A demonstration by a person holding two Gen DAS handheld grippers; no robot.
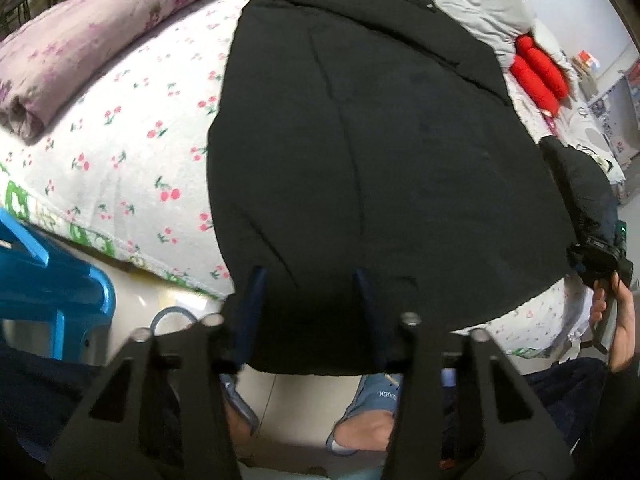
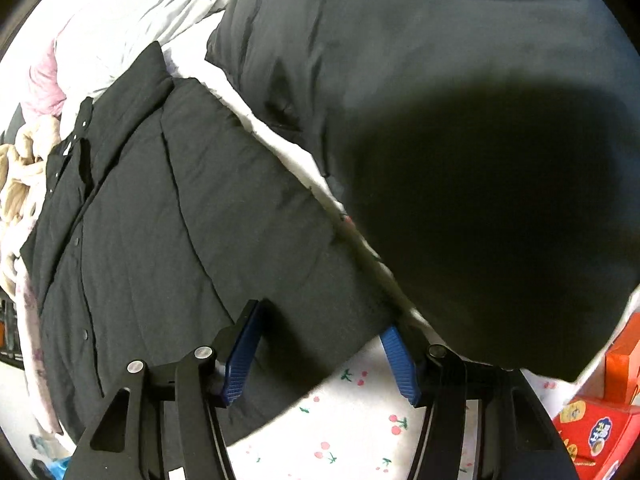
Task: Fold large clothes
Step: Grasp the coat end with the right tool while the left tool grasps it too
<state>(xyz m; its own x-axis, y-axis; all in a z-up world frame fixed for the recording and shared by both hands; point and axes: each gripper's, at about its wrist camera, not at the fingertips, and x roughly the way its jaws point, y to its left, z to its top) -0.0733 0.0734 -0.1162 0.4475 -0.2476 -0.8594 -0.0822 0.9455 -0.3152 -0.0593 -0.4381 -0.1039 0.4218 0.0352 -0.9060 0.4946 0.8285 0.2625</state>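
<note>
The black coat's [image 1: 380, 152] hem is straddled by both grippers [image 1: 308, 312] [image 2: 324, 344] at lower frame — whether clenched cannot be told; a lift-and-fold toward the collar seems needed next.

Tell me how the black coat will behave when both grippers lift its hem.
The black coat looks padded, so probably bulky yet light. It drapes over the bed edge, so it will likely sag between the left gripper and right gripper.

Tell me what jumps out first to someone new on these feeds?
A big black coat lies spread over the cherry-print sheet, filling both views. The left gripper and right gripper straddle its near hem. A bright red item lies beyond the coat.
</note>
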